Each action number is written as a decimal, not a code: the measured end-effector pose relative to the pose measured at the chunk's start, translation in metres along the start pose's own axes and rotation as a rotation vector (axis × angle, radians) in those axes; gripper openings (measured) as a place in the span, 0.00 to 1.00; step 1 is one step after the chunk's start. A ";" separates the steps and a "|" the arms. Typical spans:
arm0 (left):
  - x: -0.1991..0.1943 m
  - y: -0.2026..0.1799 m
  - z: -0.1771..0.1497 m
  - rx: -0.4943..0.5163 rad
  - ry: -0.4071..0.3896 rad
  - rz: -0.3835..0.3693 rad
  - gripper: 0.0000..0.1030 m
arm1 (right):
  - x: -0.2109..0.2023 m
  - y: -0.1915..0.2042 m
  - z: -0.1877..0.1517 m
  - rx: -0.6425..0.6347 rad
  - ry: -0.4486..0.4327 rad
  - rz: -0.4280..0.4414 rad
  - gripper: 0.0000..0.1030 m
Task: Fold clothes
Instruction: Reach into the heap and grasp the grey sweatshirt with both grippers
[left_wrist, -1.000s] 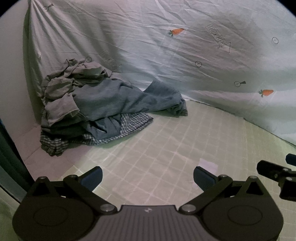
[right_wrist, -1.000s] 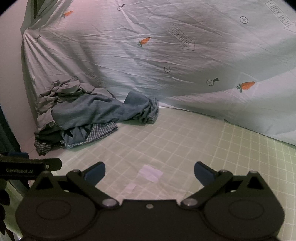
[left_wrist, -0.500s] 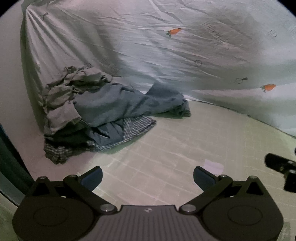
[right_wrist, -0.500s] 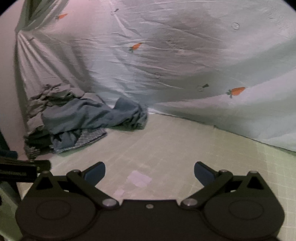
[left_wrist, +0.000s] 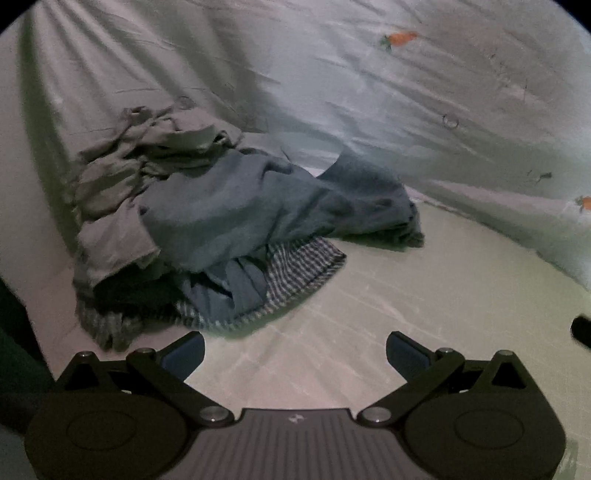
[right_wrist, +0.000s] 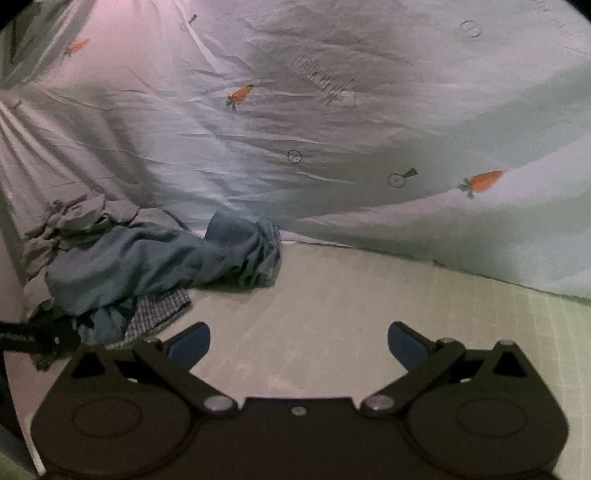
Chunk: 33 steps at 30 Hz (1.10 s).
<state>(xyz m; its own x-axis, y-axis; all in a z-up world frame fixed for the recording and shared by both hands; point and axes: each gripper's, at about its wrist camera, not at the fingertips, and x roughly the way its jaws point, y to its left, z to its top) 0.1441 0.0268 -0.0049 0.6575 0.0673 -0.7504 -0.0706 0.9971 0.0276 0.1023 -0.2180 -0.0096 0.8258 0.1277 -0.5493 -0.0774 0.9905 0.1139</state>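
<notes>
A heap of unfolded clothes (left_wrist: 207, 229) lies at the back left of the pale checked surface (left_wrist: 424, 295): a grey garment (left_wrist: 122, 192) on top left, a blue denim piece (left_wrist: 258, 199) draped across, a checked shirt (left_wrist: 303, 266) underneath. My left gripper (left_wrist: 293, 352) stands open just short of the heap's front edge, nothing between its fingers. In the right wrist view the same heap (right_wrist: 147, 266) sits at the left, and my right gripper (right_wrist: 299, 343) is open and empty, to the right of the heap.
A wrinkled pale sheet with carrot prints (right_wrist: 369, 147) hangs as a backdrop behind the surface. A plain wall (left_wrist: 22, 184) closes the left side. The left gripper's body (right_wrist: 33, 338) shows at the right view's left edge.
Both grippers have moved forward toward the heap, which now looks larger and nearer. Both stay open. The white patches on the surface have passed out of sight.
</notes>
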 end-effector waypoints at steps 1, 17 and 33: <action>0.008 0.001 0.009 0.011 0.007 -0.001 1.00 | 0.010 0.003 0.006 -0.001 0.004 0.005 1.00; 0.117 0.160 0.157 -0.491 0.019 0.169 1.00 | 0.238 0.130 0.129 -0.144 0.013 0.239 1.00; 0.135 0.219 0.156 -0.715 -0.117 0.144 0.76 | 0.348 0.265 0.151 0.086 0.279 0.775 0.74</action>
<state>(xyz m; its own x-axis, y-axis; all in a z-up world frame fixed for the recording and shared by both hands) 0.3342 0.2602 0.0028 0.6778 0.2391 -0.6953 -0.6077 0.7146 -0.3466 0.4531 0.0814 -0.0453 0.3855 0.7922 -0.4731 -0.5155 0.6101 0.6017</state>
